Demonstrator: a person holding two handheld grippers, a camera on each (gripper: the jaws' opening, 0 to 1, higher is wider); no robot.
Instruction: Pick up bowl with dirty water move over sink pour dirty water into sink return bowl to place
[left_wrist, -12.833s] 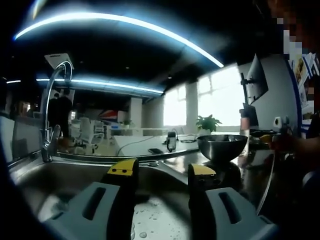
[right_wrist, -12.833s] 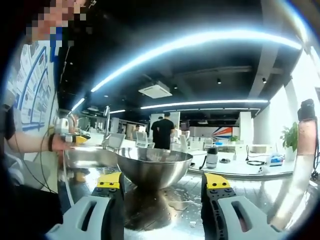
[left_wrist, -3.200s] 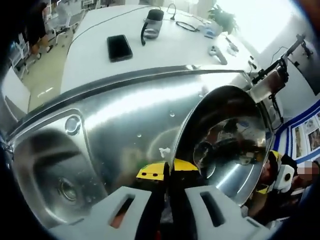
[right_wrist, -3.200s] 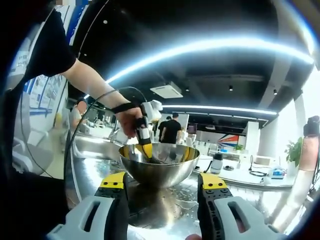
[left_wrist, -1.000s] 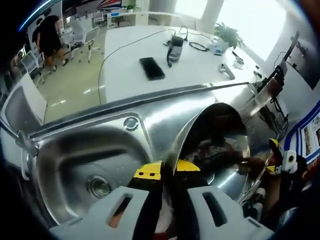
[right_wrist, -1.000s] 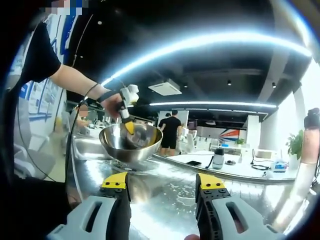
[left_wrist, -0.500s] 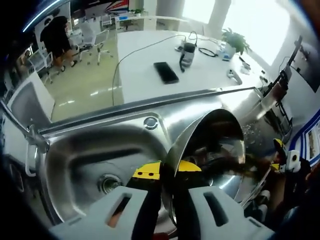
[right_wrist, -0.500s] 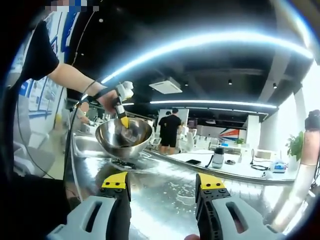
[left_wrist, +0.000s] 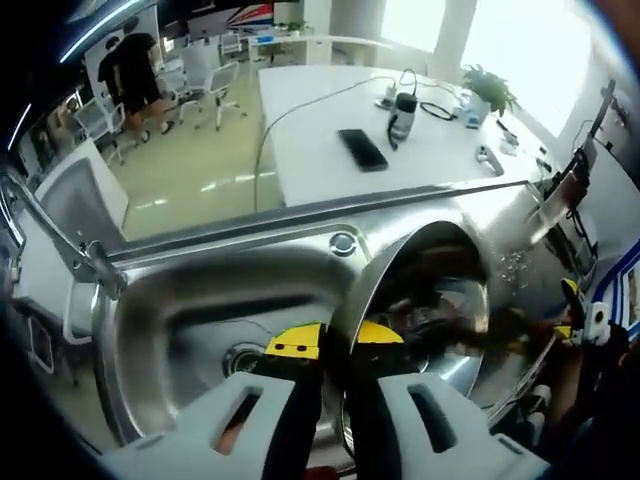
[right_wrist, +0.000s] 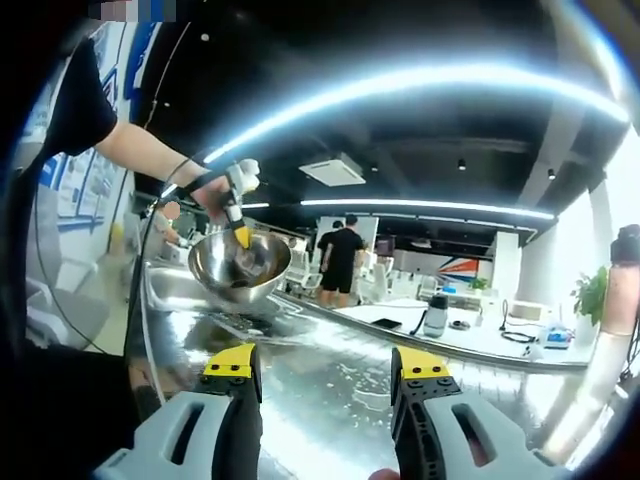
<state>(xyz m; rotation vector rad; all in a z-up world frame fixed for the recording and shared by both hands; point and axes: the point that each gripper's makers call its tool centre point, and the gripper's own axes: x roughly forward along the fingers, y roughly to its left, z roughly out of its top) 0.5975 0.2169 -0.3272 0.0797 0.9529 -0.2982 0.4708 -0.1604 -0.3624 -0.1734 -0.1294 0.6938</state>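
My left gripper (left_wrist: 334, 342) is shut on the near rim of the steel bowl (left_wrist: 430, 310), which hangs in the air above the right edge of the steel sink (left_wrist: 190, 320). Dark water lies inside the bowl. In the right gripper view the same bowl (right_wrist: 240, 265) is held up at the left, tilted, by the left gripper (right_wrist: 238, 235) and the person's arm (right_wrist: 140, 155). My right gripper (right_wrist: 330, 368) stands open low over the wet steel counter (right_wrist: 330, 385), with nothing between its jaws.
The faucet (left_wrist: 60, 250) rises at the sink's left. A white table (left_wrist: 400, 140) beyond the counter carries a phone (left_wrist: 362, 150), a flask and cables. People (right_wrist: 340, 262) stand among office chairs at the back. A plant (left_wrist: 490, 92) sits by the window.
The left gripper has carried the bowl up off the counter and leftward, to above the sink's edge. The right gripper has stayed where it was, open.
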